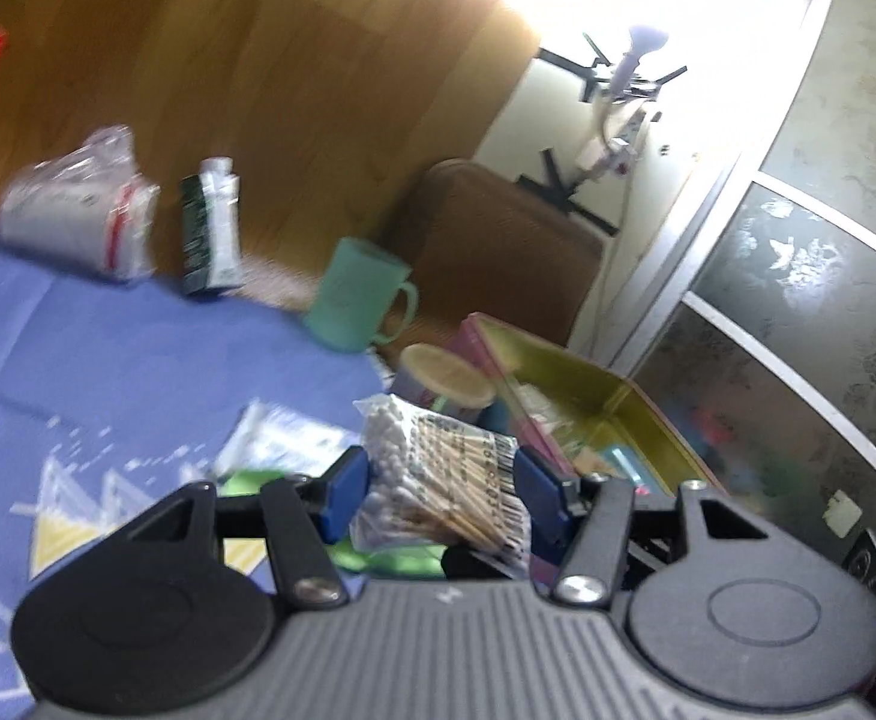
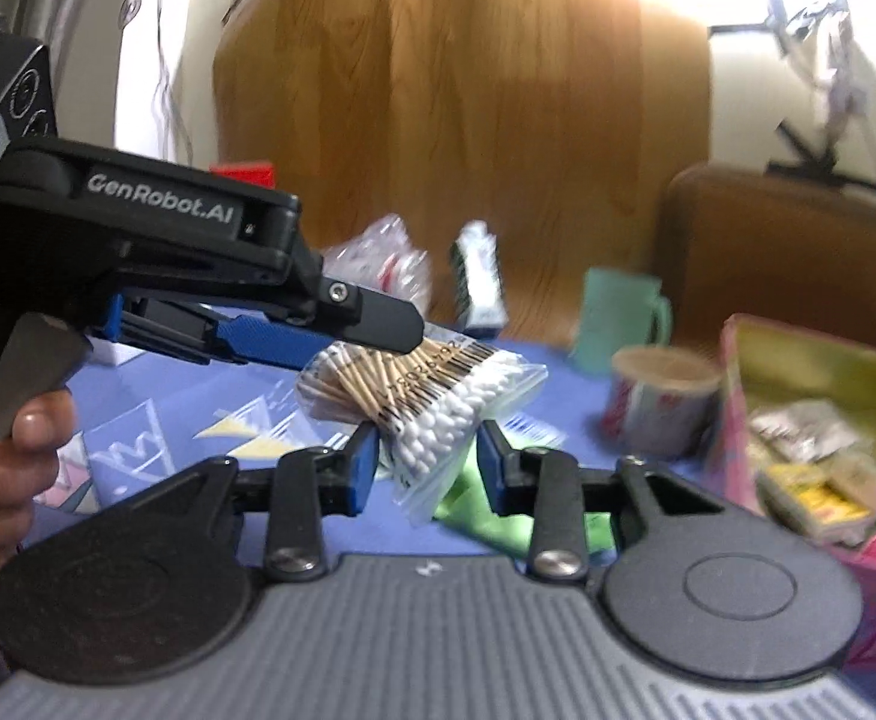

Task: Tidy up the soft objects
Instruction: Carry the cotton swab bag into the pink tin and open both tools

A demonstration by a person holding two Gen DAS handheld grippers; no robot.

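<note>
A clear bag of cotton swabs [image 1: 438, 468] with wooden sticks and a barcode label sits between my left gripper's [image 1: 443, 489] blue pads, held above the blue cloth. In the right wrist view the left gripper [image 2: 354, 342] comes in from the left and clamps the same bag [image 2: 420, 402] by its stick end. My right gripper [image 2: 427, 462] is open, its pads either side of the bag's lower swab end without pressing it. An open tin box [image 1: 612, 414] with a gold inside stands at the right; it also shows in the right wrist view [image 2: 810, 396] holding small packets.
On the blue cloth [image 1: 138, 360] are a teal mug [image 1: 360, 294], a green-and-white tube [image 1: 210, 228], a plastic-wrapped white bundle [image 1: 78, 210], a round lidded tin [image 1: 444, 378], a flat white packet [image 1: 282, 444] and something green [image 2: 474, 510] under the bag. A brown chair back [image 1: 498, 246] stands behind.
</note>
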